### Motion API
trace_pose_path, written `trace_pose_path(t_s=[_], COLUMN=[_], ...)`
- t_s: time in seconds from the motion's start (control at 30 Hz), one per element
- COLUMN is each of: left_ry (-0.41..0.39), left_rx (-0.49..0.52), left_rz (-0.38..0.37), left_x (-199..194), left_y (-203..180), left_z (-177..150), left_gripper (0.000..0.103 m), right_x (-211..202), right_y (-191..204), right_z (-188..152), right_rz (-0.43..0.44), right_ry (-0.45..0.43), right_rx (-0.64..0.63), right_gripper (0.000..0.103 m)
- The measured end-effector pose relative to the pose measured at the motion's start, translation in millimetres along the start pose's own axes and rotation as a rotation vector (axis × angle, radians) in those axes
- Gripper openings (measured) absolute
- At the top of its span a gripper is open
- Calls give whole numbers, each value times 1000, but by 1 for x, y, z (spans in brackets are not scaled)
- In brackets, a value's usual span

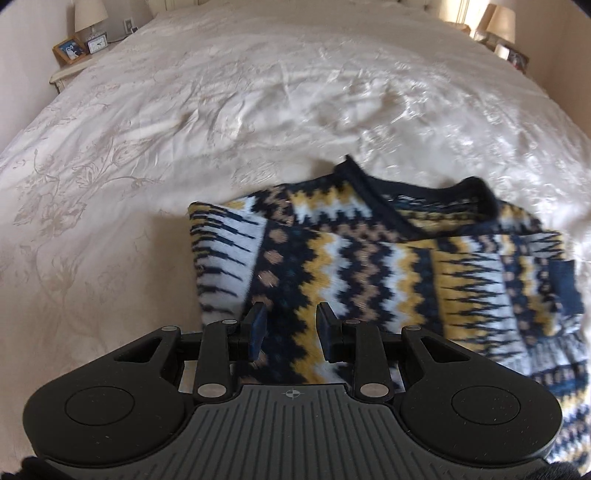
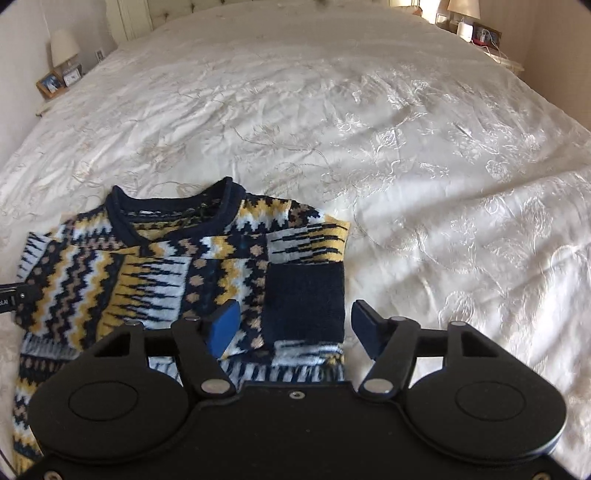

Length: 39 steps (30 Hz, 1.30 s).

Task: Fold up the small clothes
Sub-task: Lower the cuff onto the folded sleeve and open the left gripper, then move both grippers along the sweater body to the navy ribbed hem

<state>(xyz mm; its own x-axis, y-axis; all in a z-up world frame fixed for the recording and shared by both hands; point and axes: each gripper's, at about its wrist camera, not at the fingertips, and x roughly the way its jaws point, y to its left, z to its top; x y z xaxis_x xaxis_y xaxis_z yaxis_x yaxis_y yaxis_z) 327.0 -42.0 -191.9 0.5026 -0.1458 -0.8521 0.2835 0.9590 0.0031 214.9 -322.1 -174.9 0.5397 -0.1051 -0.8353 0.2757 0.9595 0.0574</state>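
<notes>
A small knitted sweater in navy, yellow, white and tan zigzags lies flat on the white bedspread, with both sleeves folded in over the body. Its navy collar points up the bed. My left gripper is open and empty above the sweater's left part. In the right wrist view the sweater lies at the lower left, with a navy cuff on top. My right gripper is open and empty, its fingers on either side of that cuff. The left gripper's tip shows at the left edge.
The embroidered bedspread stretches far ahead and to both sides. A bedside table with a lamp, a clock and a framed photo stands at the far left. Another lamp and small items stand at the far right.
</notes>
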Motion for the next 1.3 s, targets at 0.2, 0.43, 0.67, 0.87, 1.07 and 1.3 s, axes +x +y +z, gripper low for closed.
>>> trace_pose_path(t_s=[0.2,0.43,0.67,0.87,1.07,1.3], left_ry=[49,13,-6,-12,-67,-72], left_rx=[-59,-111,-155,-151,-191,-92], left_rz=[5,-13,-6,10,36,33], left_x=[30,26,22,16,-2,13], left_y=[32,42,46,49,55,42], left_z=[-1,-8,-12,-14,-2,22], left_gripper=[29,29,29,28,28,28], right_x=[26,58,76,74,49,65], right_y=[-4,-13,-29,-27,-15,-15], right_z=[14,19,22,25,45,57], right_rz=[-1,27,77,112,177,117], right_ry=[25,78,111,109,11,17], right_rx=[-7,-27,28,18,-37,-62], right_gripper=[67,62,52,15,13,13])
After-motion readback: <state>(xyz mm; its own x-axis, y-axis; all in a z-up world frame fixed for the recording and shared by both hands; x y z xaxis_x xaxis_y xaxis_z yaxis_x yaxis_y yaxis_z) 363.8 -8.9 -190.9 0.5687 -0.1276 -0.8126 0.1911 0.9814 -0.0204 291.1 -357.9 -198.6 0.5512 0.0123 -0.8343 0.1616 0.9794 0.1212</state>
